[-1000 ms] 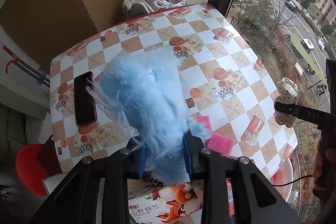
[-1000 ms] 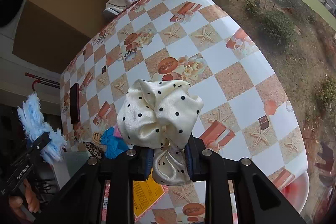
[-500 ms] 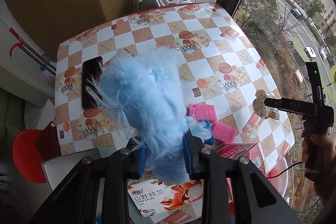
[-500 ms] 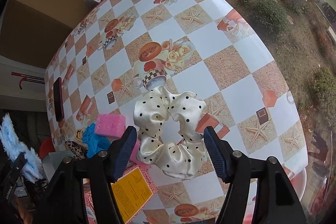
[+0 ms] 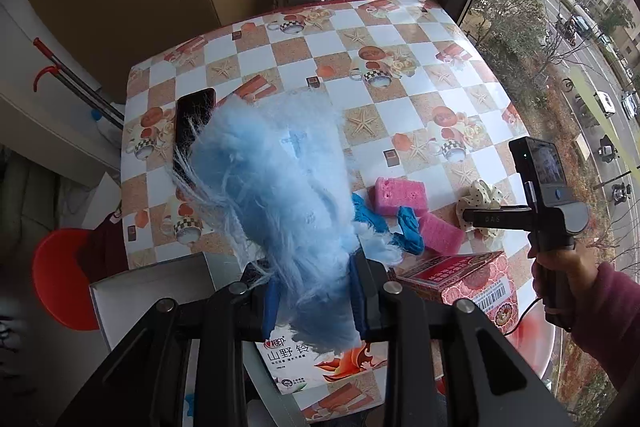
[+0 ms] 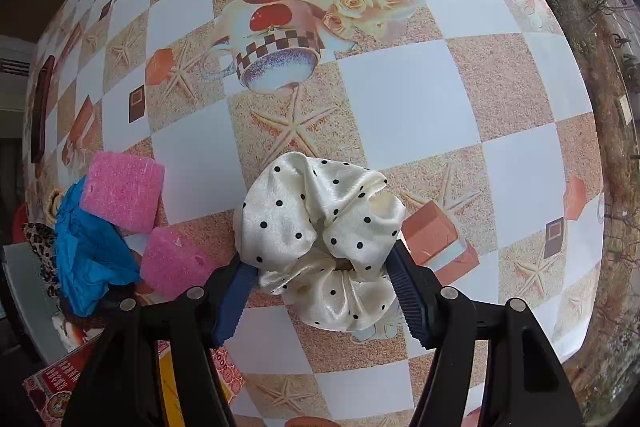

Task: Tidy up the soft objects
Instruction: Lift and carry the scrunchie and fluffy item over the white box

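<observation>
My left gripper [image 5: 312, 301] is shut on a fluffy light-blue duster [image 5: 276, 179] and holds it above the table's near edge. My right gripper [image 6: 320, 291] is open, its jaws on either side of a cream polka-dot scrunchie [image 6: 320, 227] that lies on the checkered tablecloth [image 6: 400, 87]. The scrunchie also shows in the left wrist view [image 5: 480, 197], at the tip of the right gripper. Two pink sponges [image 6: 124, 191] [image 6: 172, 263] and a blue cloth [image 6: 88, 251] lie left of the scrunchie.
A black phone [image 5: 192, 119] lies at the table's left side. A red carton [image 5: 460, 275] and a printed box [image 5: 320, 363] sit at the near edge beside a grey tray [image 5: 152, 287]. A leopard-print item [image 6: 40, 247] lies by the blue cloth. A red stool [image 5: 60, 279] stands left.
My right gripper lowered the scrunchie onto the table and opened, then came closer to the table. My left gripper drew back a little with the duster still held.
</observation>
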### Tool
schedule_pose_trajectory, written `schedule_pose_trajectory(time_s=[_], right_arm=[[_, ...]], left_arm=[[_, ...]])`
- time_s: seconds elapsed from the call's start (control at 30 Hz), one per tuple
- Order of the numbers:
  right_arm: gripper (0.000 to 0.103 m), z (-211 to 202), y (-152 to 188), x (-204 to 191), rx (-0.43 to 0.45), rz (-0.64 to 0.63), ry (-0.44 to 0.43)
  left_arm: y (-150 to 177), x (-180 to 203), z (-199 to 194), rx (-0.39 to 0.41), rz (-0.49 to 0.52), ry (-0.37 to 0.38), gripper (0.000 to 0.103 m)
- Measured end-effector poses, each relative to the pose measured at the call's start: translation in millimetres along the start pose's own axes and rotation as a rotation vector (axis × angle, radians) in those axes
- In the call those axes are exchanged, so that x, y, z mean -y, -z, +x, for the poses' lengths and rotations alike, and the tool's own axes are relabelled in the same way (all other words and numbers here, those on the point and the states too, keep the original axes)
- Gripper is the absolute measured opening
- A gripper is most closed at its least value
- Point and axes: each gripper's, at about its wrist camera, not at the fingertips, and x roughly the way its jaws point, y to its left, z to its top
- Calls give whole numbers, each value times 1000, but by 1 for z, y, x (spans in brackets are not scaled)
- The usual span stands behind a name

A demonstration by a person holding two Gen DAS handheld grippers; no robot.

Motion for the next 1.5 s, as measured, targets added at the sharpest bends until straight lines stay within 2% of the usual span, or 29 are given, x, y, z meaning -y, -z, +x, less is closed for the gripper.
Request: schedule_pose_trajectory(time_s=[0.03, 0.1, 0.13, 0.17, 0.3, 0.5, 0.7, 0.87, 1.1, 1.3, 1.5], right_arm=[[64, 0, 1, -4, 12, -13, 23], [47, -1, 2, -9, 21, -45, 78], [22, -3, 2, -10, 32, -54, 73], [16, -6, 3, -9, 31, -46, 46], [16, -31, 10, 2, 75, 13, -14], [16, -106, 38, -3, 218, 13, -99], [16, -181, 56, -44, 331, -37, -159], [16, -215, 78, -96, 376, -131, -199], [16, -230, 111, -169, 372, -273, -259], [16, -210, 134, -225, 315, -387, -291], [16, -188, 151, -262, 250, -465, -298]], left_arm=[[3, -2, -1, -7, -2, -4, 32], [11, -8, -2, -18, -8, -11, 32], [15, -11, -3, -22, -9, -14, 32], [19, -13, -4, -26, -10, -19, 32], [38, -28, -5, -44, -18, -31, 33], [68, -54, -5, -70, -51, -34, 33], [89, -73, -8, -61, -76, -30, 33], [101, -83, -13, -33, -69, -42, 33], [117, -94, -19, -7, -55, -54, 33], [132, -103, -19, -10, -41, -65, 33], [146, -111, -15, -32, -45, -71, 33]])
